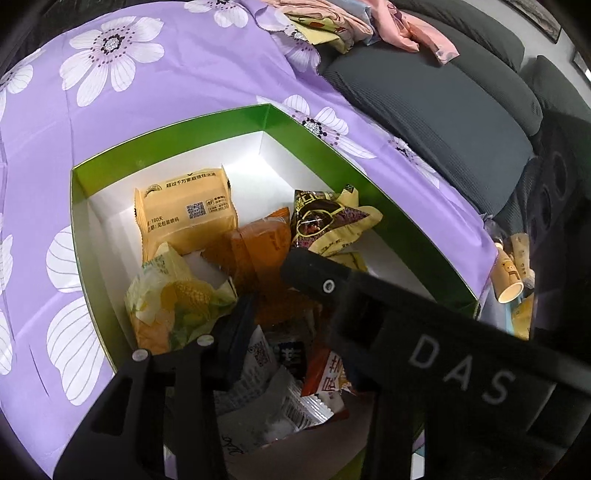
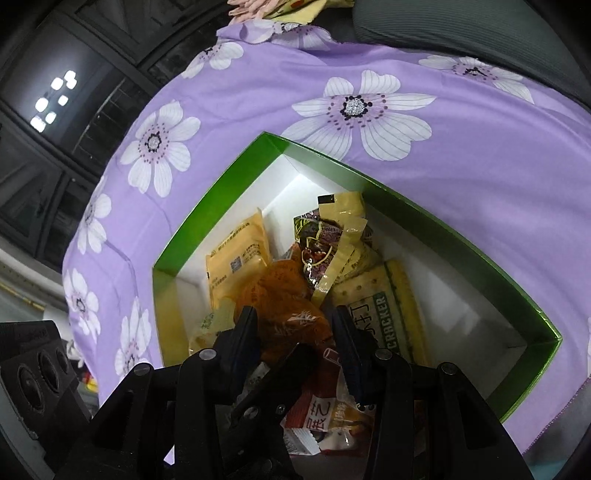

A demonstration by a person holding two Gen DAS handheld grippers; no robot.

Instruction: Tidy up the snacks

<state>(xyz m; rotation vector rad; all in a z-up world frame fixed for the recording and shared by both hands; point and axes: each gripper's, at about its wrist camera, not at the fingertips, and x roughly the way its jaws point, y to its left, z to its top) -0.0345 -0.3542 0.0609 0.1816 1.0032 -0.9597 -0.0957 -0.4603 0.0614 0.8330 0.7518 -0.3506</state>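
Note:
A green box with a white inside lies on the purple flowered cloth and holds several snack packets. Among them are a yellow packet, a purple-and-yellow packet, a corn-print packet, an orange packet and a cracker pack. My right gripper is in the box, its fingers close around the orange packet. My left gripper hovers over the box; the right gripper's dark body crosses in front of it and hides its right finger.
The purple flowered cloth covers the table. A dark grey sofa stands behind it with pink and yellow clothes on it. Paper cups lie off the cloth's right edge. A black speaker stands at the left.

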